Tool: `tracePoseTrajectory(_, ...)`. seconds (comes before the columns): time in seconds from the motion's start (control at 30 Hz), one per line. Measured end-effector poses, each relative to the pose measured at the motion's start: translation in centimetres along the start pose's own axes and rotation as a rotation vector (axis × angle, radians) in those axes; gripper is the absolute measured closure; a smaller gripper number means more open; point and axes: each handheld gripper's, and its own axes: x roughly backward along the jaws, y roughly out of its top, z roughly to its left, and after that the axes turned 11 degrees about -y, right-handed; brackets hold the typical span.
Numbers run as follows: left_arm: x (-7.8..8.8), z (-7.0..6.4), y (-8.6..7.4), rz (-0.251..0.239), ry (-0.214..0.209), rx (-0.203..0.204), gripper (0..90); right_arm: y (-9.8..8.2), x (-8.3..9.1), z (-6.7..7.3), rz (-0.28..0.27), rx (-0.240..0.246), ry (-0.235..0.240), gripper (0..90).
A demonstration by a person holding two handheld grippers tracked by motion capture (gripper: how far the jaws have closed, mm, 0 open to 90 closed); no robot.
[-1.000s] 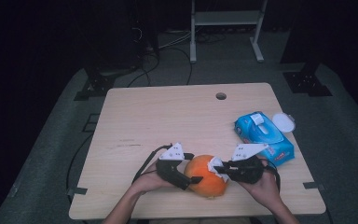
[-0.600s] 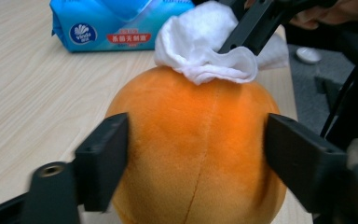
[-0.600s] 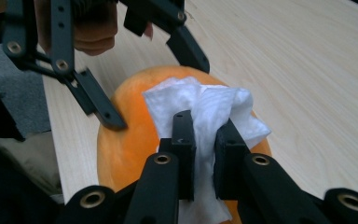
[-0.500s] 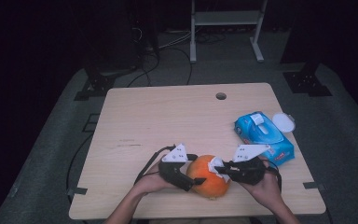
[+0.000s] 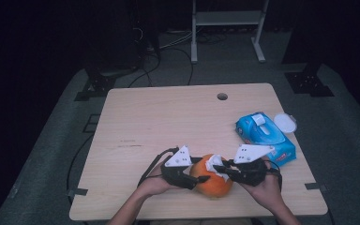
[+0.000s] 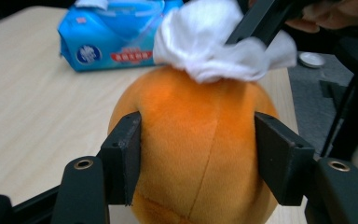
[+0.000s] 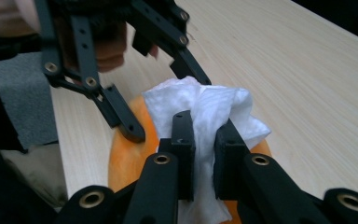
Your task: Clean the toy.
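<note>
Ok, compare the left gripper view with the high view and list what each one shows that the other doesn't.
Left gripper view alone: the left tool's two black jaws have just been closing on the sides of the orange plush ball, whose seams show.

High view alone: the whole table with its round hole, the floor cables, a white shelf frame and both forearms.

Both: the ball, the white wipe that the right tool holds on top of it, the blue wipes pack and its small white lid.
</note>
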Motion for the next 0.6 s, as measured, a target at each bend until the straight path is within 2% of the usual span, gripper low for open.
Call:
tracePoseTrajectory(0.1, 0.0, 0.1, -0.1, -0.030, -0.016, 0.014, 36.0, -0.6, 0.1, -0.5, 0.014, -0.019, 0.006, 80.3)
tracePoseTrajectory(0.2, 0.0, 0.6, -0.4, -0.047, -0.035, 0.032, 24.7, -1.5, -0.3, -1.0, 0.032, -0.043, 0.023, 80.4)
tracePoseTrajectory(0.3, 0.0, 1.2, -0.9, -0.045, -0.041, 0.060, 13.9, -1.8, -0.2, -1.5, 0.038, -0.054, 0.016, 80.4)
tracePoseTrajectory(0.33, -0.2, 1.4, -1.3, -0.054, -0.051, 0.081, 12.5, -1.9, -0.1, -1.6, 0.038, -0.060, 0.015, 80.4)
tracePoseTrajectory(0.4, -0.8, 1.6, -1.8, -0.061, -0.063, 0.106, 13.0, -2.0, -0.1, -1.8, 0.038, -0.062, 0.013, 80.4)
tracePoseTrajectory(0.43, -1.0, 1.5, -1.9, -0.069, -0.064, 0.105, 16.3, -1.9, -0.1, -1.8, 0.041, -0.060, 0.010, 80.4)
tracePoseTrajectory(0.53, -1.0, 1.1, -1.5, -0.069, -0.039, 0.082, 28.7, -1.6, 0.2, -1.5, 0.049, -0.039, -0.020, 80.5)
tracePoseTrajectory(0.6, -1.0, 0.6, -0.9, -0.060, -0.019, 0.058, 31.1, -1.2, 0.5, -1.2, 0.038, -0.021, -0.032, 80.4)
